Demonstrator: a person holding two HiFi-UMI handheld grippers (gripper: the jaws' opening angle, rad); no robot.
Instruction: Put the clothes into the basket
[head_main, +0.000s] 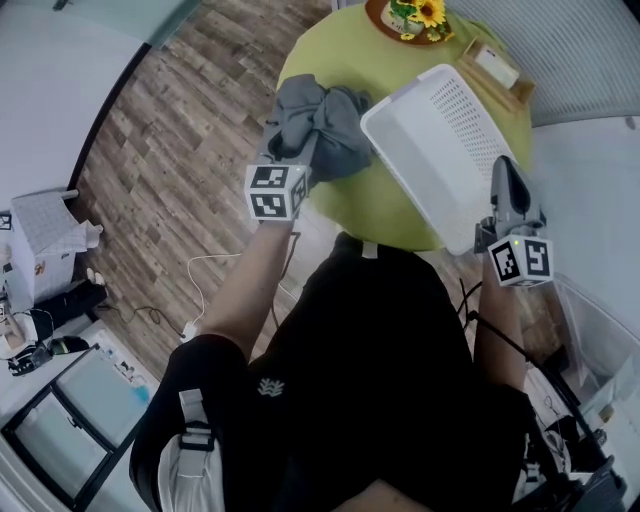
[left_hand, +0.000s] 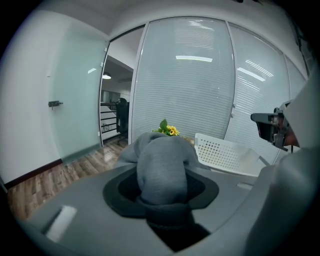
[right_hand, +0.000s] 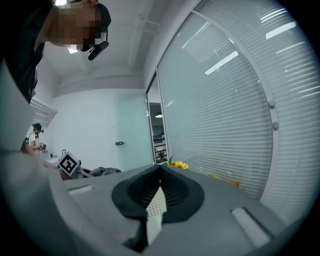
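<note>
Left gripper (head_main: 300, 160) is clamped on a grey garment (head_main: 325, 125) – soft, matte knit, bunched into thick rounded folds. In the left gripper view a fat roll of the cloth (left_hand: 162, 172) fills the gap between the black pads, and the jaws stand narrow around it. The bundle hangs above the near-left part of a round table (head_main: 395, 215) covered in smooth yellow-green cloth. Right gripper (head_main: 505, 185) pinches the near rim of a white plastic basket (head_main: 440, 140) – rectangular, with rounded corners and walls pierced by rows of small holes. In the right gripper view the thin perforated edge (right_hand: 156, 205) sits upright between the closed jaws. The basket is tilted, its open side turned left toward the garment, which is just beside its left rim and not inside it. Yellow sunflowers (head_main: 420, 14) stand at the table's far side, and plank-patterned wood flooring (head_main: 180, 130) lies to the left.
</note>
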